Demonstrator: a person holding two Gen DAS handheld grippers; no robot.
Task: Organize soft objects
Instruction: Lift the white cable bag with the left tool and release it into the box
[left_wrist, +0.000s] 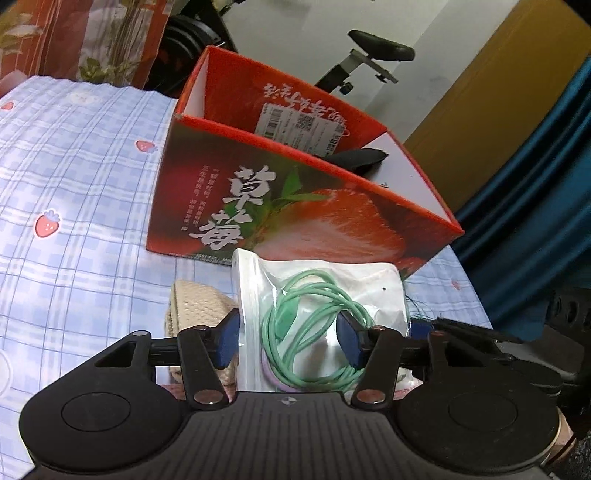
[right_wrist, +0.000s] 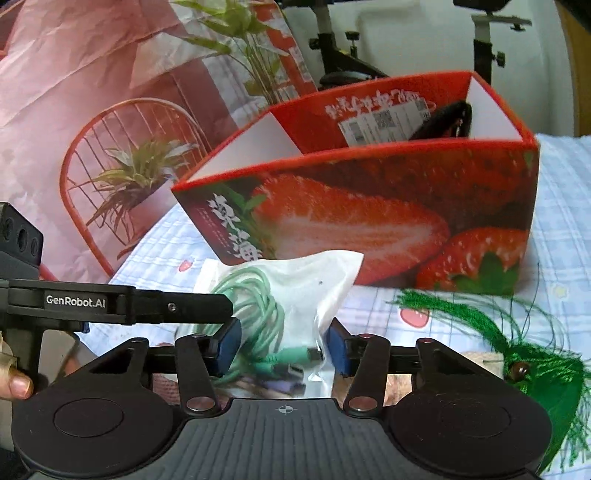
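Observation:
A clear zip bag (left_wrist: 325, 291) holding a coiled green cable stands upright on the bed, just in front of the red strawberry box (left_wrist: 295, 206). My left gripper (left_wrist: 290, 341) is shut on it: one blue pad is against its sealed left edge, the other presses its middle. My right gripper (right_wrist: 282, 347) pinches the same bag (right_wrist: 314, 284) from the other side, crumpling it around the cable plugs. The box (right_wrist: 369, 221) is open-topped, with a black soft item (right_wrist: 443, 118) inside. A beige knitted piece (left_wrist: 195, 306) lies left of the bag. A green tassel (right_wrist: 517, 332) lies to the right.
The bed has a blue checked sheet (left_wrist: 74, 166) with strawberry prints. A floral curtain (right_wrist: 110, 110) hangs behind it, and an exercise bike (left_wrist: 369, 55) stands behind the box. A dark blue drape (left_wrist: 535, 221) hangs on the right. A person's thumb (right_wrist: 16, 384) shows at the left edge.

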